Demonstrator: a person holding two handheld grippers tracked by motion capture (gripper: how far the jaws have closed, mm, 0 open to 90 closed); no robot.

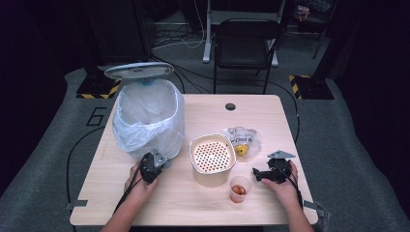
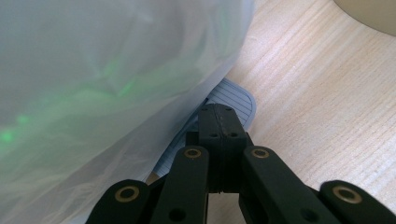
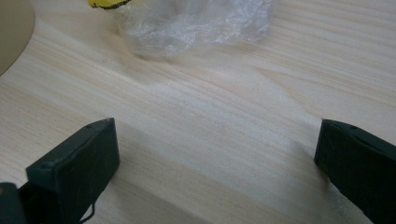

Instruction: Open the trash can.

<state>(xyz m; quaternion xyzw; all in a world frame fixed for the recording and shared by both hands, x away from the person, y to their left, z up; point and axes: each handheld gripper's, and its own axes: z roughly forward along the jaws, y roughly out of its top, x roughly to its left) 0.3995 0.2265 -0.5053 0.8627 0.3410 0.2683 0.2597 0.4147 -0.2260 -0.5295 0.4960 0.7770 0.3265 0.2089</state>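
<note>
At a wooden desk [image 1: 270, 121], the left gripper [image 2: 219, 122], fingers pressed together, rests on the pedal [image 2: 231, 100] of a bag-lined bin [image 1: 149, 116], while the right gripper [image 3: 215, 163], fingers wide apart over bare wood, points toward a crumpled plastic wrapper [image 3: 196, 25] just ahead.

Worktop [image 1: 270, 121]: pale wood with fine lengthwise grain; one dark round hole near the far edge.

Bin bag [image 1: 150, 118]: translucent white, with faint green glints showing through in the left gripper view. Bin lid [image 1: 139, 70]: light grey. Pedal [image 2: 233, 100]: pale grey, ribbed with thin parallel lines.

Container [image 1: 212, 159]: cream, its top insert patterned with a regular grid of small holes.

Cup [image 1: 240, 187]: clear plastic, orange-red contents.

Wrapper [image 1: 241, 140]: crinkled clear film over a yellow item with black print.

Left claw [image 2: 219, 123]: black, brass-coloured rivets. Right claw [image 3: 217, 163]: matt black.
</note>
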